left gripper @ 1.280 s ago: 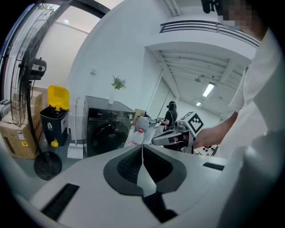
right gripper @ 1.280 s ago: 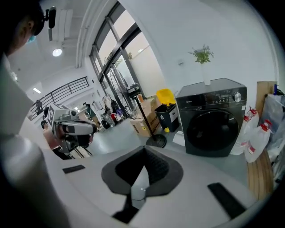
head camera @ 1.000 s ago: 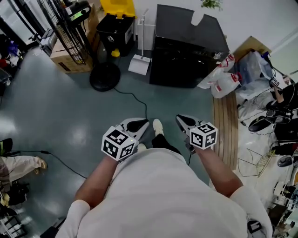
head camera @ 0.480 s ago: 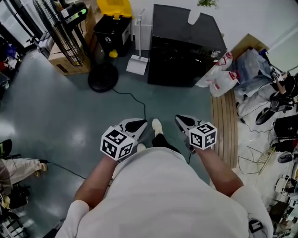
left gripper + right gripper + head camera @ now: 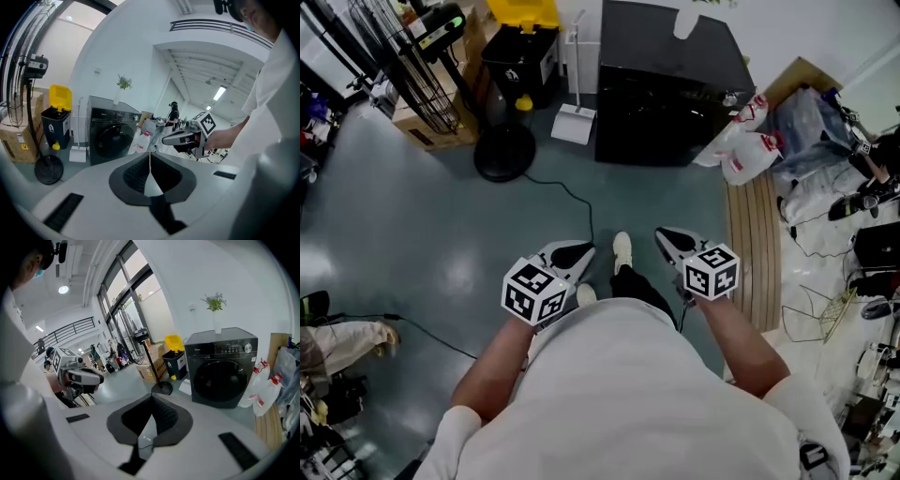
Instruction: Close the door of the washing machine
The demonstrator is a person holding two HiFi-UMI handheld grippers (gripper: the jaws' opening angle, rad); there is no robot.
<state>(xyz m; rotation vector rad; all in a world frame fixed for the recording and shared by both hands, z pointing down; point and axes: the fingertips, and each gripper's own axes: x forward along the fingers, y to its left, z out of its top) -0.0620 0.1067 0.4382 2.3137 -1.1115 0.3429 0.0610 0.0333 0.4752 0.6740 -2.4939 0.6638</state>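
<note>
The person stands on the grey-green floor (image 5: pixel 412 234), well apart from the black washing machine (image 5: pixel 670 89). The machine sits against the far wall between a dustpan (image 5: pixel 574 124) on its left and white plastic bags (image 5: pixel 739 150) on its right. Its round door (image 5: pixel 220 377) faces the person and appears to lie flush with the front, though the dark panel makes the seam hard to read. A small vase with a sprig (image 5: pixel 216 317) stands on the machine's top. The left gripper (image 5: pixel 565 253) and the right gripper (image 5: pixel 675 242) are held side by side in front of the person's body. Both point toward the machine, slant downward and touch nothing. In each gripper view the fingers (image 5: pixel 136 172) are pressed together tip to tip with nothing between them. A black cable (image 5: pixel 572 199) runs across the floor from the round base of a standing fan (image 5: pixel 503 153). A black bin with a yellow lid (image 5: pixel 521 42) stands behind that base, near a cardboard box (image 5: pixel 431 131).
</note>
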